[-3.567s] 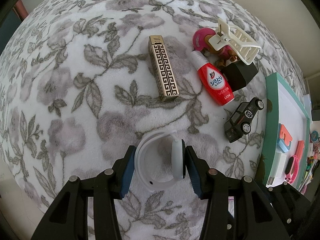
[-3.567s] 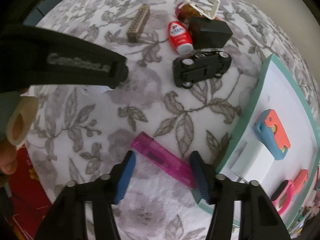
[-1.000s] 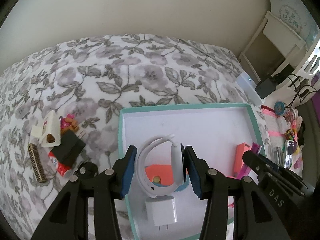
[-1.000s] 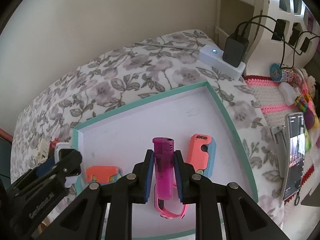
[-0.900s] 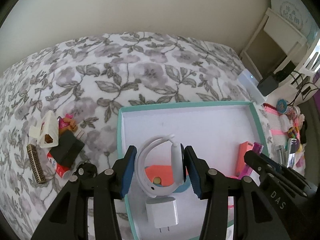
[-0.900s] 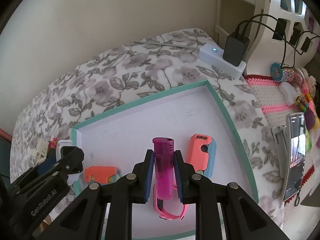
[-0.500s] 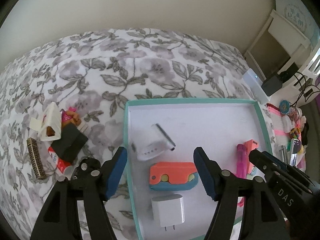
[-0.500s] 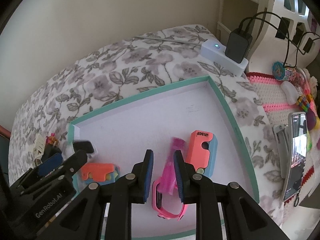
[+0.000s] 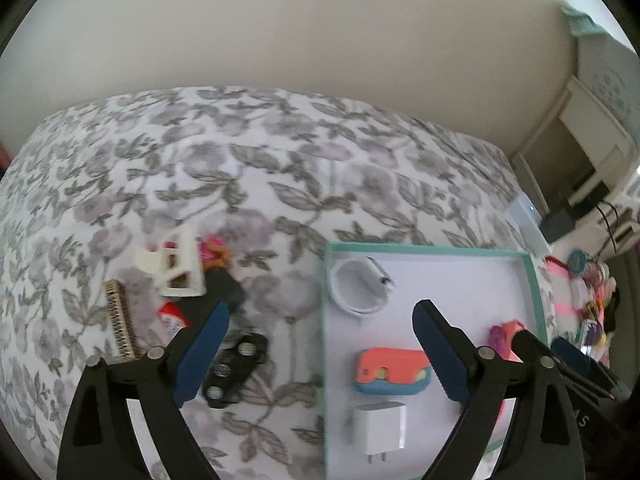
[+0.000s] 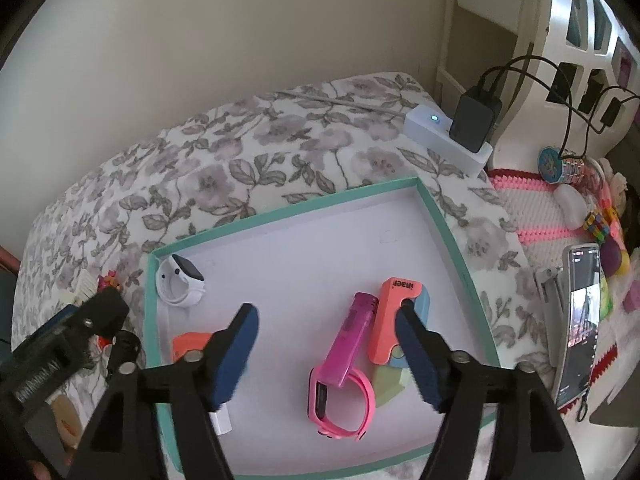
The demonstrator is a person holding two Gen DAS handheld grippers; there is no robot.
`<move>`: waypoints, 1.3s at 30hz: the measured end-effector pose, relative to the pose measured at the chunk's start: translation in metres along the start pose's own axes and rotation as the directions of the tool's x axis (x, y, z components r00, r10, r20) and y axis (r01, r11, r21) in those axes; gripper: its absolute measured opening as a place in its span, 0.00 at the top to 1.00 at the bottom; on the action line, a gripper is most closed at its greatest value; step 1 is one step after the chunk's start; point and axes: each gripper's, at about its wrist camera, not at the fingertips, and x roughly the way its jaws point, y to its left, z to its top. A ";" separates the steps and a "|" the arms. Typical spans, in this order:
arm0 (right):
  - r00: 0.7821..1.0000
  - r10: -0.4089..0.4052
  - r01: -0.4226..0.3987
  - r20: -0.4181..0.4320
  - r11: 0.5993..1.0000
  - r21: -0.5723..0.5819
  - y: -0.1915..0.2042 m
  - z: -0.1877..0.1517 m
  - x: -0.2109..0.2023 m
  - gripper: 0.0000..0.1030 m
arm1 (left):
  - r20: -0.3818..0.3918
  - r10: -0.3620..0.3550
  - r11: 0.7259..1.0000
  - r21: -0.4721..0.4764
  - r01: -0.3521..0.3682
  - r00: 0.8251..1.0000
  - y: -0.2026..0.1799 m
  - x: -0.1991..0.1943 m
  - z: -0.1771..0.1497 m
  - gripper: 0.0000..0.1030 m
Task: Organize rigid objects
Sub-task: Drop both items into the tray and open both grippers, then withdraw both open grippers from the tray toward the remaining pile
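Note:
A teal-rimmed white tray [image 9: 534,280] [image 10: 280,212] lies on the floral blanket. A white smartwatch [image 9: 358,286] [image 10: 180,278] lies in its far left corner. A magenta lighter [image 10: 352,338] lies in the tray, resting on a pink watch band [image 10: 340,400] beside an orange-and-blue case [image 10: 394,320]. My left gripper [image 9: 320,352] is open and empty above the tray's left edge. My right gripper [image 10: 326,356] is open and empty above the lighter. A second orange-and-blue case [image 9: 390,370] and a white charger [image 9: 378,426] also lie in the tray.
On the blanket left of the tray lie a black toy car [image 9: 236,364], a white hair claw [image 9: 174,270], a gold patterned lighter [image 9: 120,320], a red bottle [image 9: 172,316] and a black block [image 9: 220,292]. A power strip [image 10: 448,140] and phone [image 10: 580,320] sit right.
Both grippers opened wide and pulled back. The white smartwatch now lies in the tray's far left corner and the magenta lighter lies on the pink band.

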 end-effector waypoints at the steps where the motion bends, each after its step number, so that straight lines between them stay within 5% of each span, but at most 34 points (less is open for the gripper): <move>1: 1.000 0.001 -0.001 0.001 1.000 -0.001 0.001 0.000 0.001 0.20 | 0.003 0.015 1.000 -0.016 -0.015 1.000 0.007 -0.001 0.001 0.09; 9: 1.000 0.027 -0.027 -0.010 0.999 -0.026 0.012 -0.005 0.008 0.02 | -0.017 0.081 0.987 -0.135 -0.083 0.997 0.061 -0.003 0.001 0.09; 17: 0.998 0.064 -0.065 -0.017 0.995 -0.069 0.037 -0.011 0.011 0.00 | -0.036 0.146 0.956 -0.250 -0.151 0.989 0.116 -0.011 -0.004 0.09; 29: 0.982 0.184 -0.187 -0.032 0.964 -0.191 0.111 -0.025 0.009 0.00 | -0.001 0.221 0.868 -0.457 -0.197 0.975 0.211 -0.041 -0.013 0.08; 39: 0.961 0.260 -0.277 -0.099 0.927 -0.254 0.166 -0.039 0.021 0.00 | -0.085 0.183 0.897 -0.392 -0.201 0.980 0.212 -0.013 -0.014 0.08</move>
